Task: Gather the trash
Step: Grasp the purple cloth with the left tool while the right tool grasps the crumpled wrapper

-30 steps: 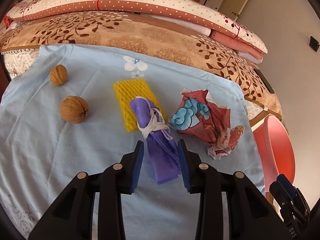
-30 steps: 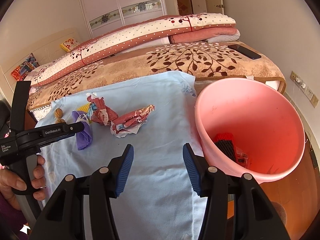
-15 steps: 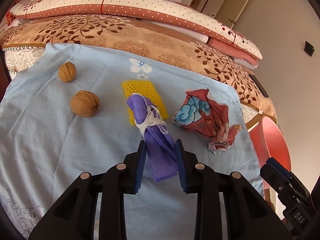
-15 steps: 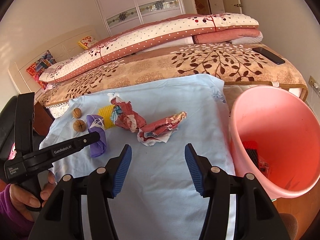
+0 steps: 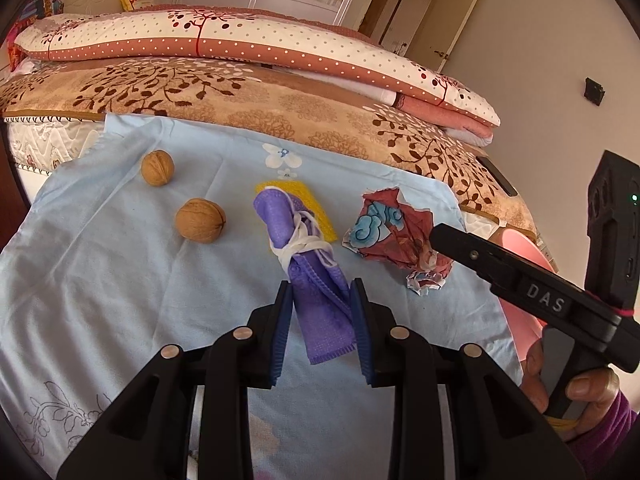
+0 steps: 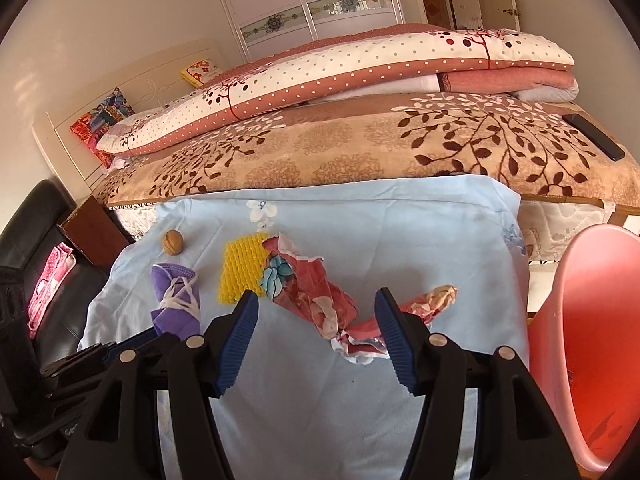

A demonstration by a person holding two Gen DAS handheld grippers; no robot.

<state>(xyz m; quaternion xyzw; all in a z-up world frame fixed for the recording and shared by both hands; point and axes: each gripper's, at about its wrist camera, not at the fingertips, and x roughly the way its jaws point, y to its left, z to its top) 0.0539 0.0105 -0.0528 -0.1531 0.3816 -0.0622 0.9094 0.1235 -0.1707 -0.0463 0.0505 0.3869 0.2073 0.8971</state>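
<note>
Left wrist view: the left gripper [image 5: 319, 320] is pointing down at a table under a light blue cloth [image 5: 100, 280]. Its blue fingers [image 5: 283, 320] are pinching the lower end of a rolled purple mask [image 5: 316, 276], which is lying partly on a yellow foam net [image 5: 316, 210]. Two walnuts [image 5: 200, 220] are resting to the left, apart from the mask. A crumpled red printed paper [image 5: 396, 236] is lying to the right, partly covered by the black body of the right gripper [image 5: 520, 288], held by a hand [image 5: 580, 396]. A bed [image 5: 240, 96] with folded quilts is standing behind.

Right wrist view: the right gripper [image 6: 316, 336] is hovering over the cloth with its fingers [image 6: 240, 336] spread and opening; the near end of the crumpled paper [image 6: 316, 300] is lying between them, untouched. The foam net [image 6: 242, 268], mask [image 6: 176, 300] and one walnut [image 6: 173, 242] are lying to the left. A pink bucket [image 6: 580, 320] is standing at the right edge.
</note>
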